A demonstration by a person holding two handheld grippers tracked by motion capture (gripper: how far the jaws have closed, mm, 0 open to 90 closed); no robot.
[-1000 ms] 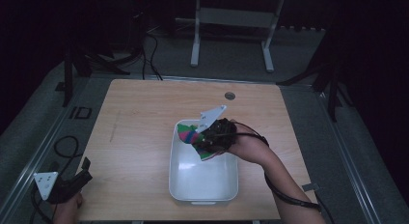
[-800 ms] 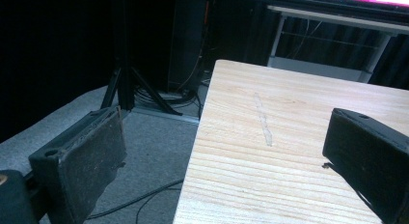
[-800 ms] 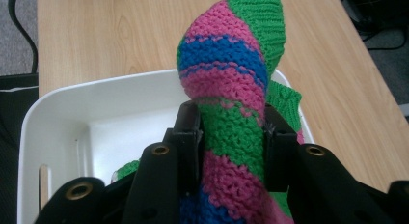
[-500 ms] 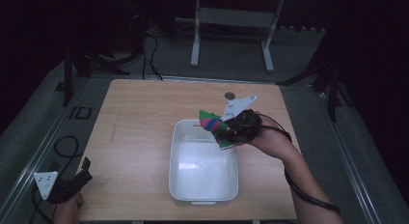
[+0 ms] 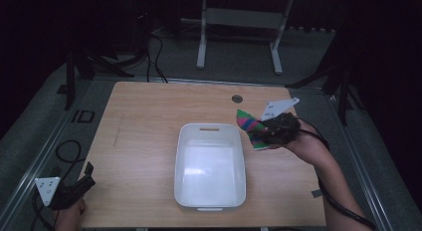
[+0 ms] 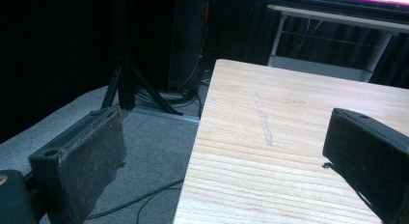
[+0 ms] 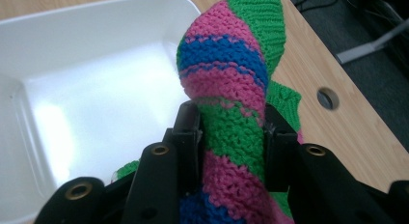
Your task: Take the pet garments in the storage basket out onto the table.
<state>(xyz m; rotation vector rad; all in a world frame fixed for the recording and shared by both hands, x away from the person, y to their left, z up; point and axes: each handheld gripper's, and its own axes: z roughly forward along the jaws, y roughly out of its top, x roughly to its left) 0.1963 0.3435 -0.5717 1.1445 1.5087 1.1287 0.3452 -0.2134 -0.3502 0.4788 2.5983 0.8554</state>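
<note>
A knitted cloth [image 5: 250, 126] striped pink, green and blue hangs just right of the white tub [image 5: 211, 164], held above the table. My right gripper [image 5: 271, 131] is shut on it; in the right gripper view the cloth [image 7: 230, 89] bulges up between the two black jaws of the gripper [image 7: 231, 132], with the tub [image 7: 72, 89] behind it. My left gripper [image 5: 79, 186] rests at the table's near left corner. In the left gripper view it [image 6: 226, 151] stands open, nothing between its fingers [image 6: 87, 156].
The wooden table [image 5: 144, 121] has a round cable hole [image 5: 237, 98] near its far edge. Cables [image 5: 64, 151] lie on the floor to the left. A metal stand [image 5: 239, 22] rises beyond the table.
My right gripper has lifted the knitted cloth out of the tub and carried it right, past the tub's right rim. The left gripper has stayed put.
</note>
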